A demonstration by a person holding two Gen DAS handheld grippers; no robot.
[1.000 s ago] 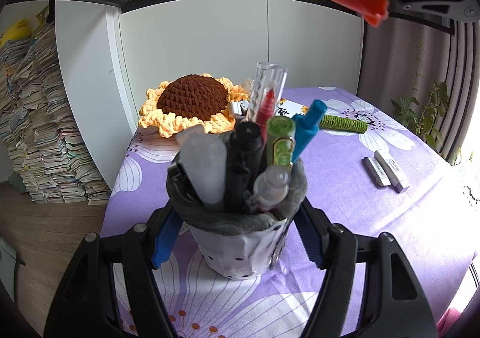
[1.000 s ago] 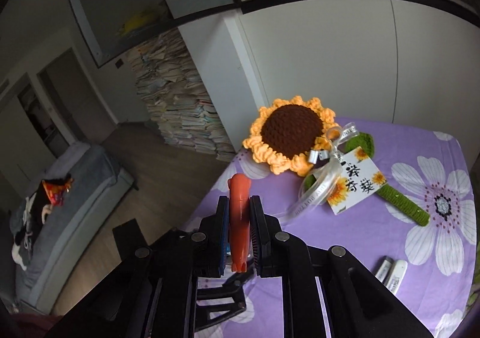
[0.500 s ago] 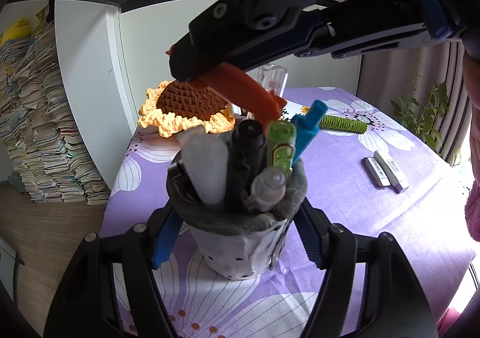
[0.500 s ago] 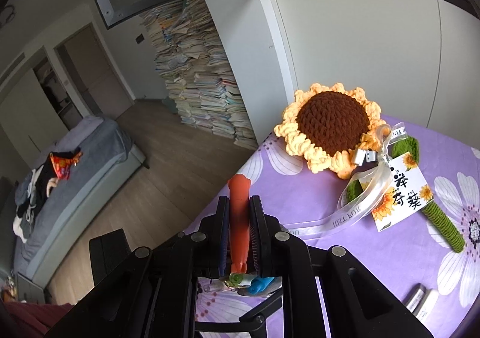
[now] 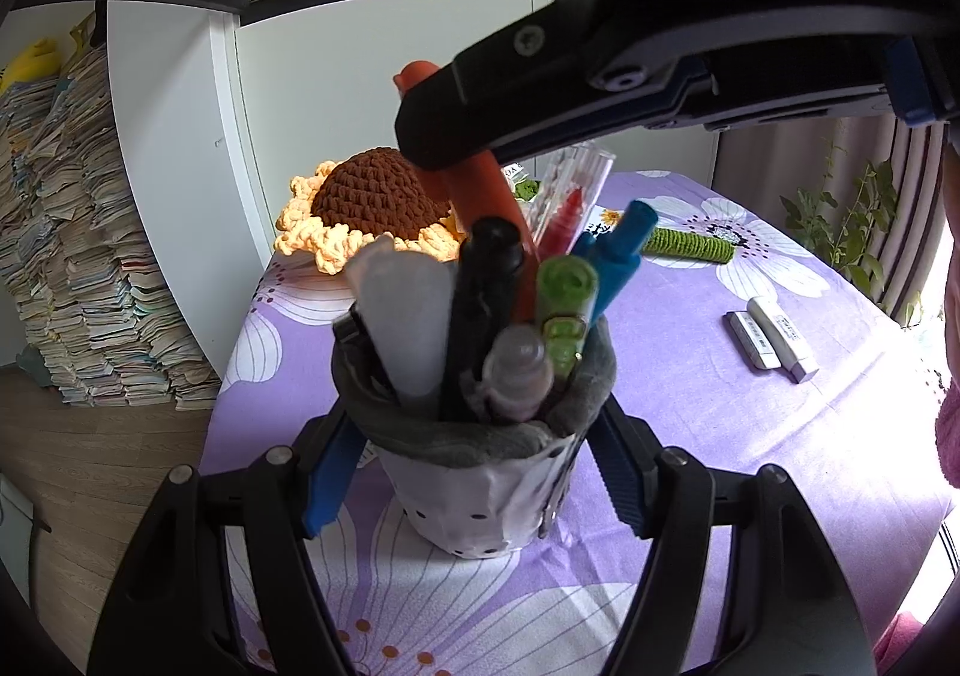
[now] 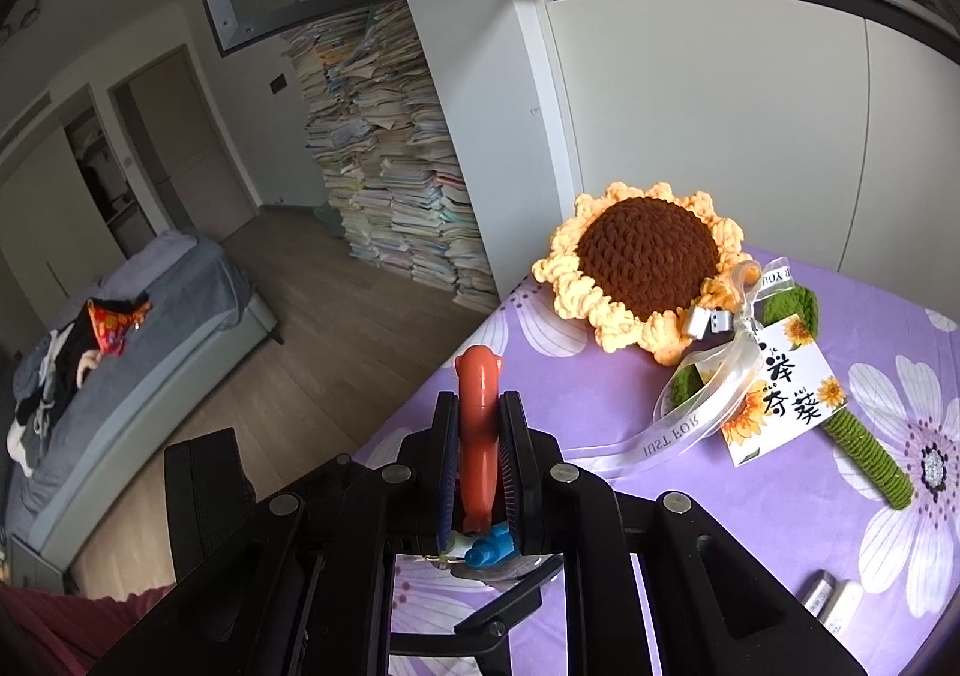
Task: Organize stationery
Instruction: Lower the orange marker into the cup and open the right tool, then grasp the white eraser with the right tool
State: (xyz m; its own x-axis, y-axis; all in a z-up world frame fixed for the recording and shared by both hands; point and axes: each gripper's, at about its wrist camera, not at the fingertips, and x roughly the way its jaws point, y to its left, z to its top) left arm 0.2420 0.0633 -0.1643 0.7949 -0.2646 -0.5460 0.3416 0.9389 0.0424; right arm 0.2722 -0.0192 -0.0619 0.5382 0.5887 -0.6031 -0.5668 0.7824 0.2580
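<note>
- The orange pen's (image 5: 480, 190) lower end is lost among the pens crowding the pen holder (image 5: 480, 472); the right gripper's body blocks the upper right of the left wrist view.
- The left gripper (image 5: 474, 472) grips the pen holder, one blue pad on each side.
- The right gripper (image 6: 478, 457), tilted down over the pen holder, is clenched on the orange pen.
- Behind the pen holder lies a crocheted sunflower (image 6: 645, 268); two erasers (image 5: 771, 337) lie well to its right on the purple tablecloth (image 5: 750, 436).
</note>
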